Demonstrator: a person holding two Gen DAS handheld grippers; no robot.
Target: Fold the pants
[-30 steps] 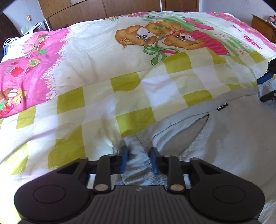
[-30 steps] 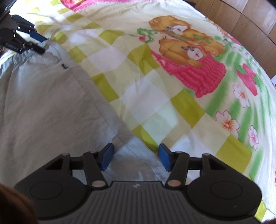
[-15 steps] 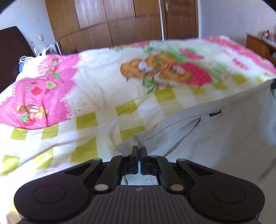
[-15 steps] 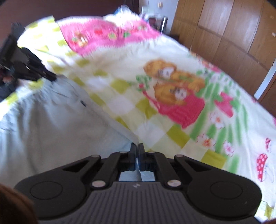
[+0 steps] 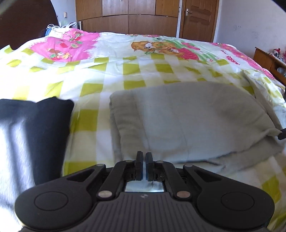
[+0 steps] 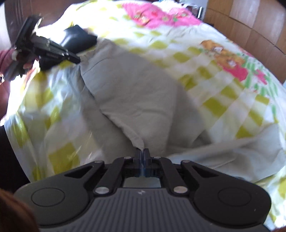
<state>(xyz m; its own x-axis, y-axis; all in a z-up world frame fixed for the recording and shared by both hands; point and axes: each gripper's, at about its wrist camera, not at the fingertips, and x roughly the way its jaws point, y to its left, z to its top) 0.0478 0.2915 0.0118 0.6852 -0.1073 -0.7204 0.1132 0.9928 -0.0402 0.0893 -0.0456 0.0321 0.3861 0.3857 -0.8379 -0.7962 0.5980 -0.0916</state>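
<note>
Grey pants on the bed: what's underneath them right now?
The grey pants lie doubled over on the checked bedspread, a lower layer of the same cloth sticking out along the near edge. Whatever else sits beneath the fold is covered.

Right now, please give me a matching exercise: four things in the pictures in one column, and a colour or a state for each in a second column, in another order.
Things:
1. pants
2. folded garment lying left of the pants
3. wardrobe
4. right gripper

Colour or state:
a. brown wood
b. shut on a corner of cloth
c. light grey, doubled over on the bed
d. black

Pairs: 1-c, 2-d, 3-a, 4-b
</note>
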